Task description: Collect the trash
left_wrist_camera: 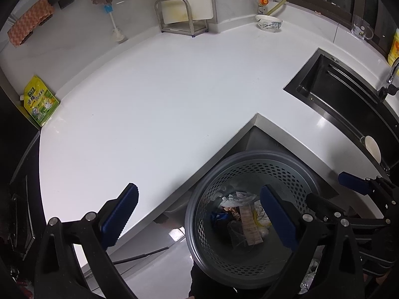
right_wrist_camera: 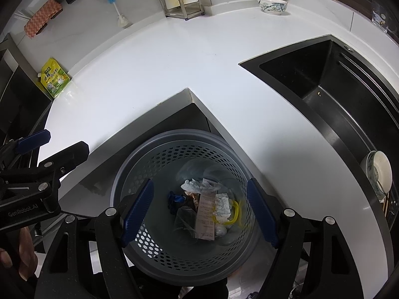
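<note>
1. Left wrist view: the left gripper (left_wrist_camera: 199, 214) is hanging wide apart and empty, its right finger (left_wrist_camera: 279, 218) hiding part of the trash (left_wrist_camera: 245, 214) lying in the perforated bin (left_wrist_camera: 251, 164) below the white counter (left_wrist_camera: 159, 104).
2. Right wrist view: the right gripper (right_wrist_camera: 199, 211) is spreading wide, empty, over the bin (right_wrist_camera: 174, 147); the trash (right_wrist_camera: 207, 211) items are overlapping, several hard to identify.

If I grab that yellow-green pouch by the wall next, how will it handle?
The pouch is probably floppy: it is a soft printed bag that leans on the wall instead of standing alone. Its glossy film may slip between the pads, so pinching a flat edge seems safer. It looks partly slumped and so likely light, though its contents cannot be seen. Both hand-held grippers are open over the bin.
</note>
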The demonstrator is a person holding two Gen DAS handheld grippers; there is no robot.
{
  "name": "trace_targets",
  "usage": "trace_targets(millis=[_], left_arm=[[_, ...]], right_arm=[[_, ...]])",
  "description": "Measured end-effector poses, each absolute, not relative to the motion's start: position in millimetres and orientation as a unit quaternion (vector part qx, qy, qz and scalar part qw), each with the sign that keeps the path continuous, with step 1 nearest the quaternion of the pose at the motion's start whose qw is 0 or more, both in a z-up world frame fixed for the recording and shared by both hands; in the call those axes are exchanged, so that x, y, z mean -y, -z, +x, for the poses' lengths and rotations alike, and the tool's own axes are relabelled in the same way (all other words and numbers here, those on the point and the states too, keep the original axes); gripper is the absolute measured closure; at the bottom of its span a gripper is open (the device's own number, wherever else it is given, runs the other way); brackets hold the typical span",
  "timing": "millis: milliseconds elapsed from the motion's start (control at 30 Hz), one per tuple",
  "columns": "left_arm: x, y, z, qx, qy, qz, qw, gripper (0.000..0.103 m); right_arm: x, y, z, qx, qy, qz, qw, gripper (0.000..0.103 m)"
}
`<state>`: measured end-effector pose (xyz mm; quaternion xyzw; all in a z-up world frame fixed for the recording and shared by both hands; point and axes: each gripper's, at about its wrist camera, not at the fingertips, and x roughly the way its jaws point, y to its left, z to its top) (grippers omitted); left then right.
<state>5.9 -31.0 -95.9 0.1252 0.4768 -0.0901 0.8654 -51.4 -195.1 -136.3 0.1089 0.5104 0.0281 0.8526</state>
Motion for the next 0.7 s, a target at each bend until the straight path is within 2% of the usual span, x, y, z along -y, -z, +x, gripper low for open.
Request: trace_targets(millis=[700], left_arm=[[30.5,96.0,8.4,-0.479,0.087,0.123,0.865,0.007]], right_arm=[[192.1,137.8,-50.3,-0.511,-0.028,0.11,0.852,0.029]])
